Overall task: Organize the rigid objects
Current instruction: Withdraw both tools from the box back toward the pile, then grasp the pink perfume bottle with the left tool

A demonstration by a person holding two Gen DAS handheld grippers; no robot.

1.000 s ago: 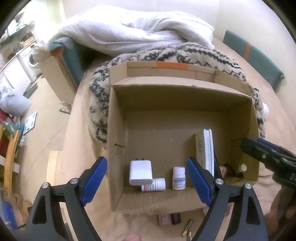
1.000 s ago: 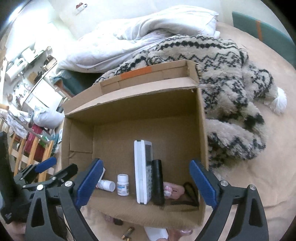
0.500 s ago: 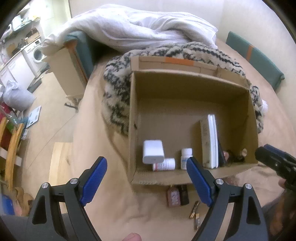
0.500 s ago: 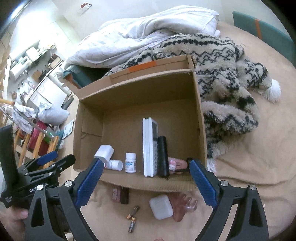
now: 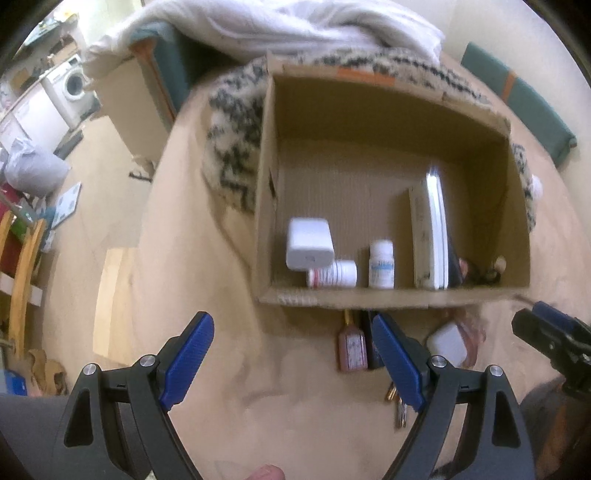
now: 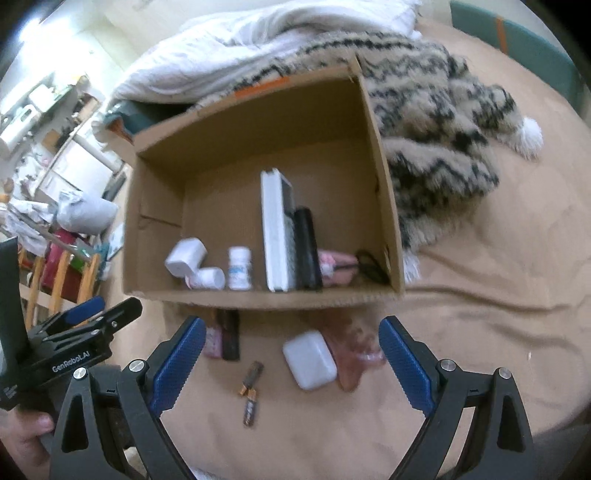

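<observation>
An open cardboard box lies on a tan bedsheet. Inside are a white charger, two pill bottles, a white remote and a black cylinder. In front of the box lie a white case, a pink clip, a small reddish bottle, a black item and two batteries. My left gripper and right gripper hang open above these loose items, holding nothing.
A patterned fuzzy blanket and a white duvet lie behind the box. The bed edge drops to a wooden floor on the left, with a washing machine beyond. A teal cushion sits at the far right.
Both grippers have pulled back from over the box toward its near side. The loose items in front of the box have come into view. The jaws stayed open.
</observation>
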